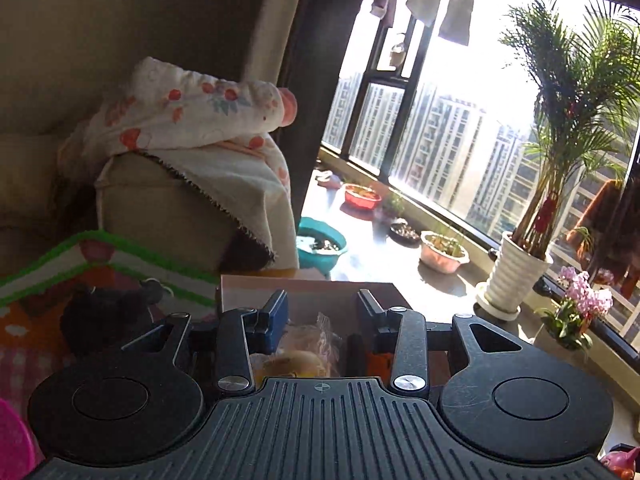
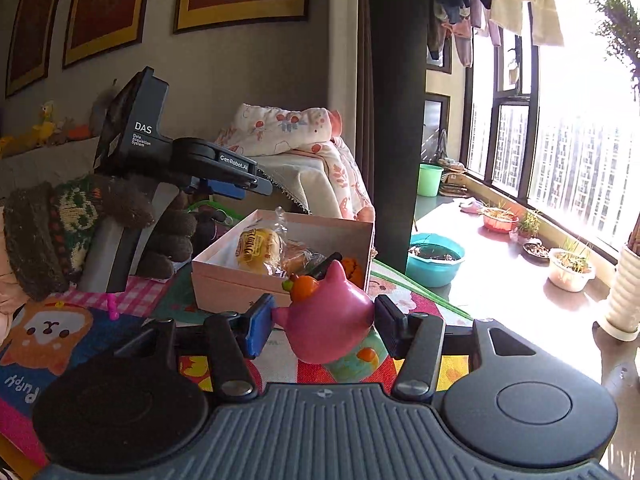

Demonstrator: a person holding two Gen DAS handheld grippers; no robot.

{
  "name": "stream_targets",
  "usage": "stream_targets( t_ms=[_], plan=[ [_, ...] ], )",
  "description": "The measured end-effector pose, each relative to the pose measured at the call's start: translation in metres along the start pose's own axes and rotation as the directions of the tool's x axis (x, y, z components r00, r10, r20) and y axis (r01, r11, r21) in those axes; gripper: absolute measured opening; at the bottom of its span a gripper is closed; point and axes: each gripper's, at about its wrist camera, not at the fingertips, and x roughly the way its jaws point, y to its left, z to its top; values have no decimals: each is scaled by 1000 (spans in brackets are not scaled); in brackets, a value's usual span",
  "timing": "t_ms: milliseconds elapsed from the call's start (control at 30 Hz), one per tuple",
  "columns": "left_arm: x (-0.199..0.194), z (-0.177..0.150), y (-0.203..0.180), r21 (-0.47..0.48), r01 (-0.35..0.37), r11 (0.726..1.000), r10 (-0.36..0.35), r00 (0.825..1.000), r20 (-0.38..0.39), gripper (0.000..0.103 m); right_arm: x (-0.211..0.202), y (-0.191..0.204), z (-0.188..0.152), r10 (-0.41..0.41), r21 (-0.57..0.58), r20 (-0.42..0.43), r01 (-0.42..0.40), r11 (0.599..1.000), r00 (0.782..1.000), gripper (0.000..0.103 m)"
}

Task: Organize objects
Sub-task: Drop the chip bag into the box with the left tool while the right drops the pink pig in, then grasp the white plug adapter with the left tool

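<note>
The right tongs (image 2: pixel 324 322) clamp a glossy, rounded pink pig toy (image 2: pixel 328 320). At its 12 o'clock, just behind it, a pale pink cardboard box (image 2: pixel 224 280) holds plastic-wrapped buns (image 2: pixel 256 254). The left tongs (image 1: pixel 322 316) hang empty, spread wide, above that box.

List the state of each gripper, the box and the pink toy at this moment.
right gripper: shut on the pink toy, held above the mat.
pink toy: gripped between both fingers, outside the box.
pink box: lid off, top open, holding a wrapped bun and other items.
left gripper: open, empty, hovering over the box.
</note>
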Motion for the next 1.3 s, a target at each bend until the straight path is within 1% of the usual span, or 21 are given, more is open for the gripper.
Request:
stream_targets(
  t_ms=[67,133,200,333,433,467,500,533,567,600,700,800,900,1000,1067,1133,1200,1233,1300],
  plan=[
    [-9,-1,9,-38,3,999,-3,1000,9,42,8,-3,1,13,23,-17,-13,1000,1000,53],
    [-23,-6,16,-56,-4,998,4,1000,8,42,17,-6,4,37,47,-35,-36,998,999,53],
    [-37,-15,23,-66,-4,998,4,1000,-4,42,24,-7,12,57,55,-31,-55,997,998,53],
    [-70,-45,33,-86,-9,996,3,998,-70,42,44,-10,48,48,55,28,-50,997,998,53],
    [-88,-68,39,-67,-46,997,39,994,-102,42,62,-14,82,49,69,76,-55,996,996,53],
    [-92,-75,41,-61,-65,996,58,992,-111,42,69,-14,91,45,69,82,-51,996,996,60],
    [-95,-80,44,-55,-81,995,74,990,-120,42,79,-15,101,40,70,78,-46,997,996,79],
    [-99,-86,47,-49,-89,995,83,988,-129,42,90,-16,107,34,81,72,-40,996,997,86],
    [-102,-90,50,-43,-91,995,84,987,-136,42,95,-17,110,29,94,73,-36,995,997,90],
    [-105,-93,52,-37,-89,995,83,987,-140,42,101,-17,111,28,106,68,-35,994,997,90],
    [-111,-101,58,-11,-103,995,100,985,-142,42,113,-15,99,33,128,23,-35,991,999,91],
    [-112,-101,62,2,-128,992,127,985,-120,42,115,-7,71,39,124,-37,-34,992,999,93],
    [-110,-99,64,9,-136,991,136,986,-100,42,112,7,39,25,87,-87,-17,996,996,98],
    [-102,-90,64,29,-158,987,160,984,-84,42,108,22,9,31,66,-125,-23,998,992,99],
    [-94,-79,64,49,-192,980,195,979,-59,42,105,32,-8,41,61,-137,-33,998,990,100],
    [-84,-67,67,60,-232,971,235,971,-52,42,105,41,-21,30,39,-137,-25,999,990,100],
    [-69,-54,75,60,-254,965,258,964,-63,42,106,49,-32,15,17,-132,-12,1000,991,101],
    [-64,-49,79,52,-265,963,268,961,-67,42,108,51,-33,-3,5,-143,4,1000,990,101],
    [-49,-38,91,35,-275,961,277,956,-94,42,106,49,-31,-11,22,-118,13,1000,993,103]
  ],
)
